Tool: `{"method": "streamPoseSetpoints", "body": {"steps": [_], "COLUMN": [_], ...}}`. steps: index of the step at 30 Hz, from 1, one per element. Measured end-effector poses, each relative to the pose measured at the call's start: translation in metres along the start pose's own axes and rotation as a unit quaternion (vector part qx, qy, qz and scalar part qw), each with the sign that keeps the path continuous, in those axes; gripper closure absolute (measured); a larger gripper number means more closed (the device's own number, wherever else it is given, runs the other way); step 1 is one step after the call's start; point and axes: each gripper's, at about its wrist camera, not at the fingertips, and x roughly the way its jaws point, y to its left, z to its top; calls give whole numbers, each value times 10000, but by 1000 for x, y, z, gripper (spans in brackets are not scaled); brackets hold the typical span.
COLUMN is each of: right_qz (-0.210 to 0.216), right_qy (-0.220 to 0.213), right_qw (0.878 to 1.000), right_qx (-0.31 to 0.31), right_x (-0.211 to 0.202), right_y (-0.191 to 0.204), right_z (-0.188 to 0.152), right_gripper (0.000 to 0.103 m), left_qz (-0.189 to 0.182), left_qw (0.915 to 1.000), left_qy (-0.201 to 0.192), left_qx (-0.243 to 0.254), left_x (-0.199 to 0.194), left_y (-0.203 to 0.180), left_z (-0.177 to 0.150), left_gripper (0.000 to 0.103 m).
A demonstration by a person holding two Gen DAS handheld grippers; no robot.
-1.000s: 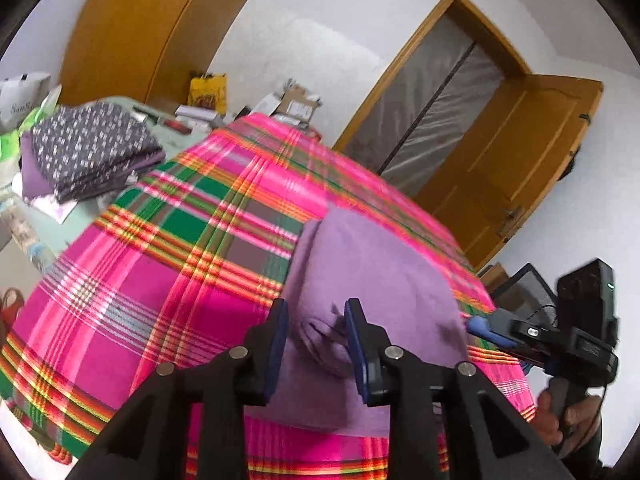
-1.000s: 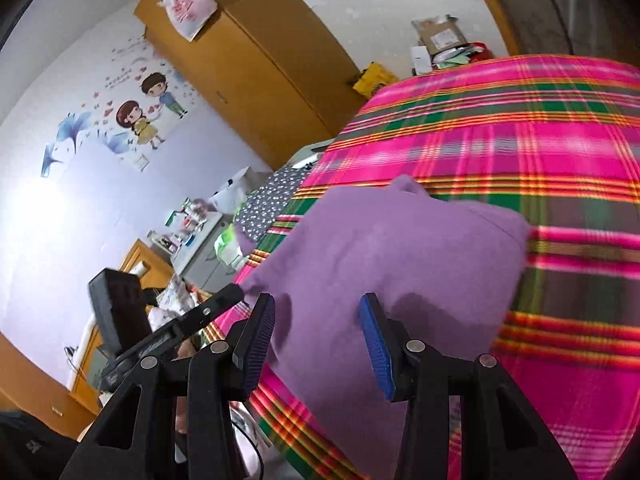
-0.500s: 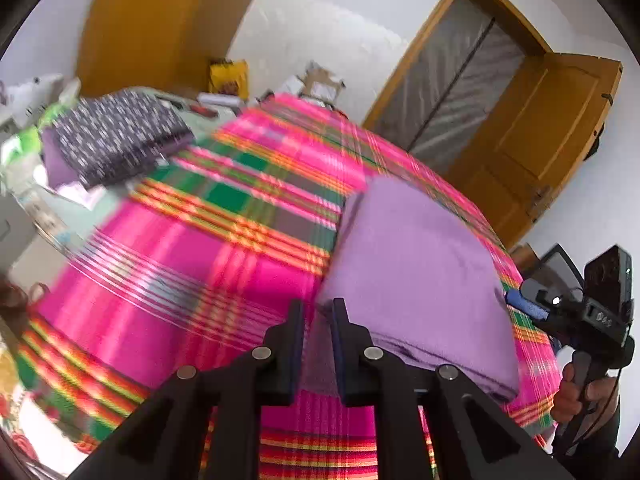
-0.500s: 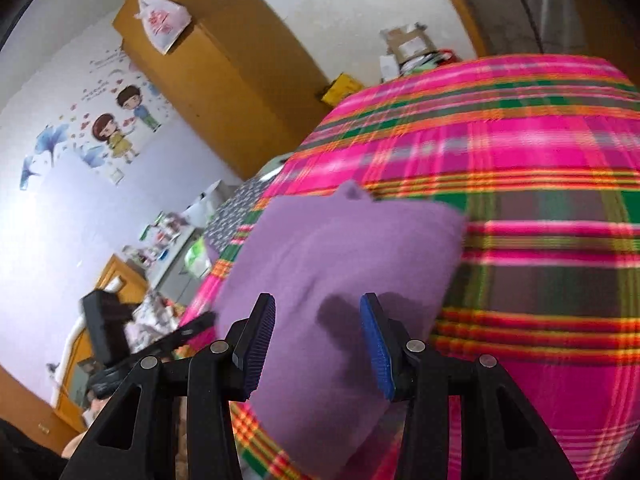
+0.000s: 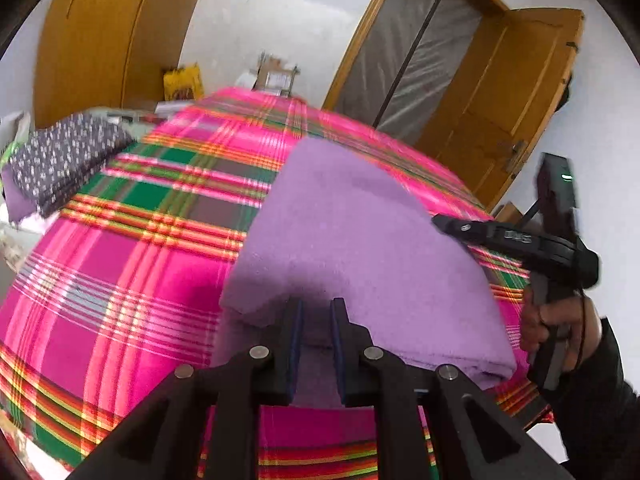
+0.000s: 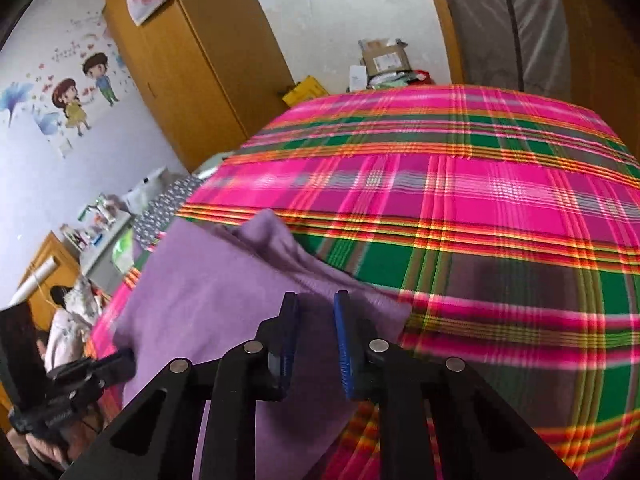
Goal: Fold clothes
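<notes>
Since one second ago, both hand-held grippers have narrowed their jaws and the purple garment has flattened from a bunched roll into a smooth rectangle.

Nearest the lens, the left hand-held gripper stands with its jaws almost pressed together, a sliver of purple cloth between the pads at the garment's near edge; it appears to pinch that edge, presumably to keep the layers aligned. Just right of it, a person's hand grips the handle of the right hand-held gripper, whose fingers reach over the garment's right edge. In the right wrist view its jaws stand close together with purple cloth showing in the gap; whether they actually clamp it or merely rest above it cannot be told.

The garment lies folded in several layers on the plaid bedspread, near the bed's front edge, one thick fold showing at its left side and a loose tuck at its far corner. This lie fits either a fold just completed and being squared or a further fold being prepared.

Left of the garment and well apart, a dark printed pile of cloth rests beside the bed. Beyond the garment stand a wooden wardrobe, boxes against the wall, and an open door.
</notes>
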Motion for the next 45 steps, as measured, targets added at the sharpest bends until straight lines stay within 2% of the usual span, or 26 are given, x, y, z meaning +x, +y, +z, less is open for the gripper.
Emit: {"method": "streamPoseSetpoints", "body": {"steps": [5,8,11,18,21,26,27,30,33,35,39,45], "right_qz": [38,192,314,199,130,20,18,-16,-59,-67,29,337], "right_qy": [-47,-225,-310,-281,-263,-119,-95,-59,-10,-11,-208,-244], "right_qw": [10000,9996,9990,9992,9994,9998,9998,9998,9996,9996,9991,9973], "right_qx": [36,-4,-77,-226,-192,-177,-176,-209,-278,-275,-369,-608], "right_x": [1,-16,-31,-35,-30,-12,-8,-1,4,3,-20,-44], "right_y": [-1,5,12,16,12,7,6,6,6,7,17,36], "right_z": [1,-3,-10,-17,-13,-7,-6,-6,-6,-5,-12,-39], "right_gripper": [84,82,82,82,82,82,82,82,82,82,78,78], "left_qz": [22,-48,115,255,407,428,372,181,-26,-93,-9,19], "left_qw": [10000,9996,9981,9961,9966,9967,9971,9979,9978,9977,9997,10000], "left_qy": [41,-205,-397,-226,93,564,591,624,648,644,253,3], "left_qx": [-12,186,460,810,712,403,316,75,-101,-210,-22,59], "left_x": [-8,-19,-17,40,71,103,106,113,114,110,72,32], "left_y": [-3,-9,-18,-27,-16,6,10,23,29,32,27,21], "left_z": [9,31,64,119,128,119,117,111,109,108,99,62], "left_gripper": [89,89,89,89,89,88,83,77,76,77,78,79]}}
